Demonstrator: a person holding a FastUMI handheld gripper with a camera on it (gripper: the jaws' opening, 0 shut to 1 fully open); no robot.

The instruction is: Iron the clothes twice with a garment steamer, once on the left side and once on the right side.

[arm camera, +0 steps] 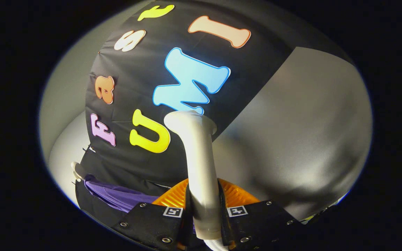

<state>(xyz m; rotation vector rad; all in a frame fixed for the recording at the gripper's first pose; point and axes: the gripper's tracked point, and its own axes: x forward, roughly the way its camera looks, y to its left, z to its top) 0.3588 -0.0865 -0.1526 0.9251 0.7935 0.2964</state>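
Black cloth and a grey wall stand behind everything. Both jaws of the gripper (203,218) squeeze the steamer (199,167) by its stiff, smooth handle, a good place to hold. Soft purple clothes (117,196) hang low, beside the jaws.

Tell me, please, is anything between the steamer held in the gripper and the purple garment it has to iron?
Nothing visible is. The gripper is shut on the steamer handle, whose head points up at the booth wall; the purple garment hangs beside the fingers, apart.
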